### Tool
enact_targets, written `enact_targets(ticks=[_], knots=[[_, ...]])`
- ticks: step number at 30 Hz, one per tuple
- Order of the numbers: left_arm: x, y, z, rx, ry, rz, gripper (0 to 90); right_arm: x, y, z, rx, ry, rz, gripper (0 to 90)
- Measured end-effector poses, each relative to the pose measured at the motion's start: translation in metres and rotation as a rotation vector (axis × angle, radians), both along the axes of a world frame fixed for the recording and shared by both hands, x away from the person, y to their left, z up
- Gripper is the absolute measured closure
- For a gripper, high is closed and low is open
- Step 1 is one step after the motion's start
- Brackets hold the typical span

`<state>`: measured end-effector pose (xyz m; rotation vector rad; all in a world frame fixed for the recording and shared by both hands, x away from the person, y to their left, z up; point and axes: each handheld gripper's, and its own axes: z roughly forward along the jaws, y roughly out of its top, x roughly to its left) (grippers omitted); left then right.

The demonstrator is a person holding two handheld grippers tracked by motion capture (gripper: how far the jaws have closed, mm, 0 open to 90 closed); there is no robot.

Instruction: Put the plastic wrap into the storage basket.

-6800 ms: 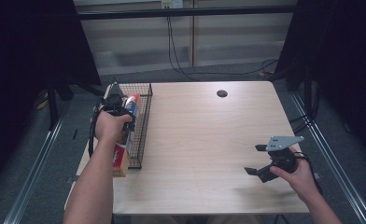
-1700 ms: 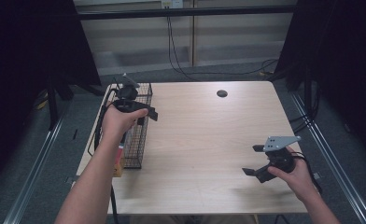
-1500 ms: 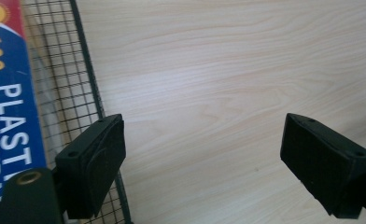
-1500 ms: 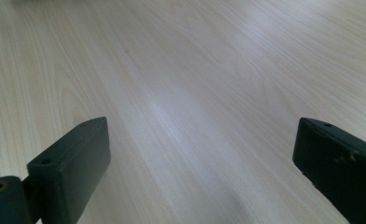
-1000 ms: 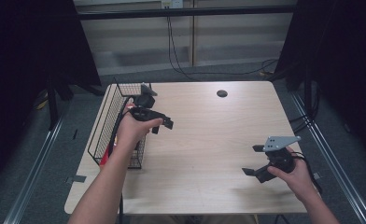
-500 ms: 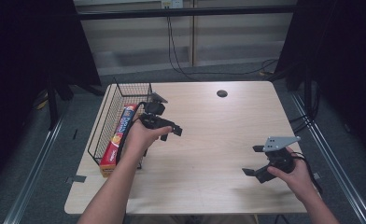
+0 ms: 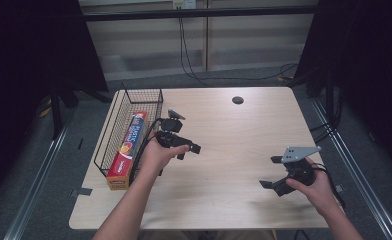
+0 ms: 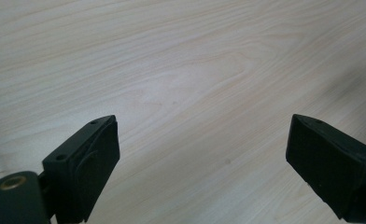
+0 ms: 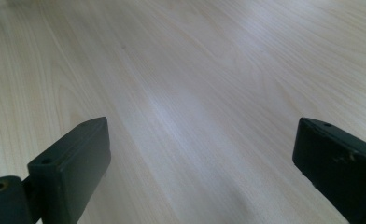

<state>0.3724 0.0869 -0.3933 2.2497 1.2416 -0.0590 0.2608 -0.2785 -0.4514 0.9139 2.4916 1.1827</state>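
Note:
A black wire basket (image 7: 143,91) stands at the table's left edge. In it lies a long red, orange and blue box of wrap (image 7: 128,150), its near end at the basket's front. My left gripper (image 7: 188,151) hovers just right of the basket, open. In the left gripper view its jaws (image 8: 200,158) have just been opening, with bare wood between them. My right gripper (image 7: 270,172) sits low near the table's front right, open. Between its jaws in the right gripper view (image 9: 200,163) there is bare tabletop.
The light wooden table (image 7: 234,130) has a round dark cable hole (image 7: 237,100) near its far edge. Cables (image 7: 194,65) trail on the floor behind the table. Dark curtains stand at both sides.
My left hand has left the basket and moved right and toward the near side, sinking closer to the tabletop. The box stays in the basket. The right hand has not moved.

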Motion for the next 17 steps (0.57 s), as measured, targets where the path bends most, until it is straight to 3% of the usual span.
enact_targets(ticks=[9, 10, 17], knots=[[-0.008, -0.001, -0.016, -0.005, -0.013, -0.01, 9.2, 0.001, 0.001, -0.004, -0.013, 0.003, -0.003, 3.9], [-0.01, -0.002, -0.019, -0.009, -0.035, -0.013, 9.3, 0.001, 0.001, -0.005, -0.017, 0.003, -0.008, 3.9], [-0.027, -0.007, -0.035, -0.014, -0.082, -0.051, 7.8, 0.003, 0.001, -0.012, -0.034, 0.007, -0.019, 3.4]])
